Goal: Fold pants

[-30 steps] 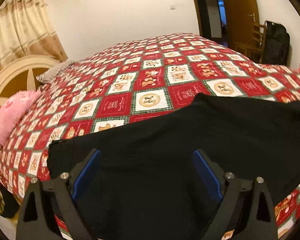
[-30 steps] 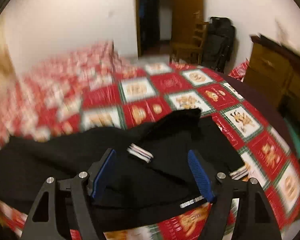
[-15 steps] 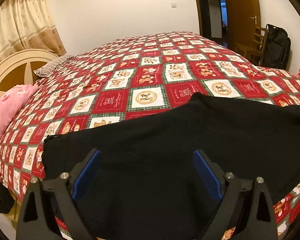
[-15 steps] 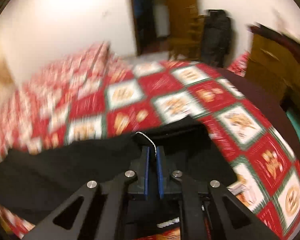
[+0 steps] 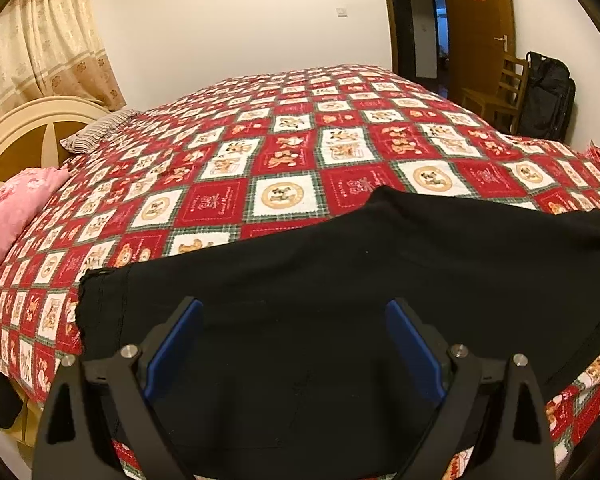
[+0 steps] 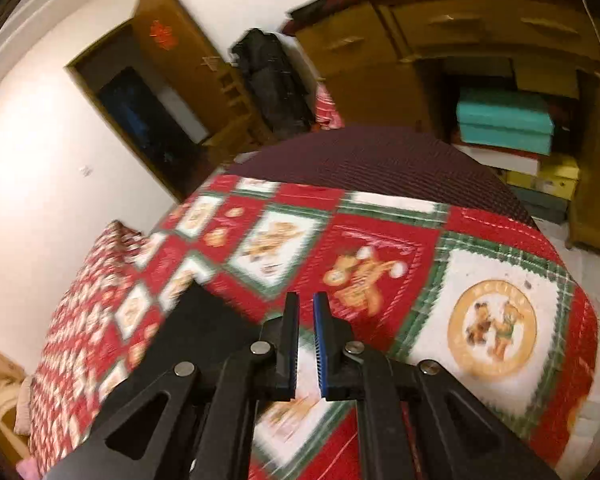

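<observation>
The black pants (image 5: pixel 340 280) are spread flat across the near edge of the bed (image 5: pixel 300 152), over a red, white and green patchwork quilt (image 5: pixel 228 200) printed with bears. In the left wrist view, one end of the pants lies at the left with a stitched hem showing, and the cloth runs off to the right of the frame. The left gripper (image 5: pixel 294 344) is held over the middle of the pants with its jaws spread wide apart; nothing is held between the blue pads (image 5: pixel 168 352), and whether they touch the cloth cannot be told.

In the right wrist view, which is tilted and blurred, the right gripper (image 6: pixel 306 344) is seen with its jaws drawn almost together, only a narrow gap being left between them. Quilt is seen through that gap, and no cloth can be made out in it. A dark corner of the pants (image 6: pixel 204 328) is seen just to the left of the gripper's fingers (image 6: pixel 290 344).

A pink pillow (image 5: pixel 16 212) and a striped pillow (image 5: pixel 96 132) are seen near the headboard (image 5: pixel 24 136). A wooden chair (image 5: pixel 496 92) and a black bag (image 5: pixel 548 96) stand by the door (image 5: pixel 476 28), and a wooden cabinet (image 6: pixel 480 40) with stacked boxes (image 6: pixel 504 120) is seen beyond the foot of the bed.
</observation>
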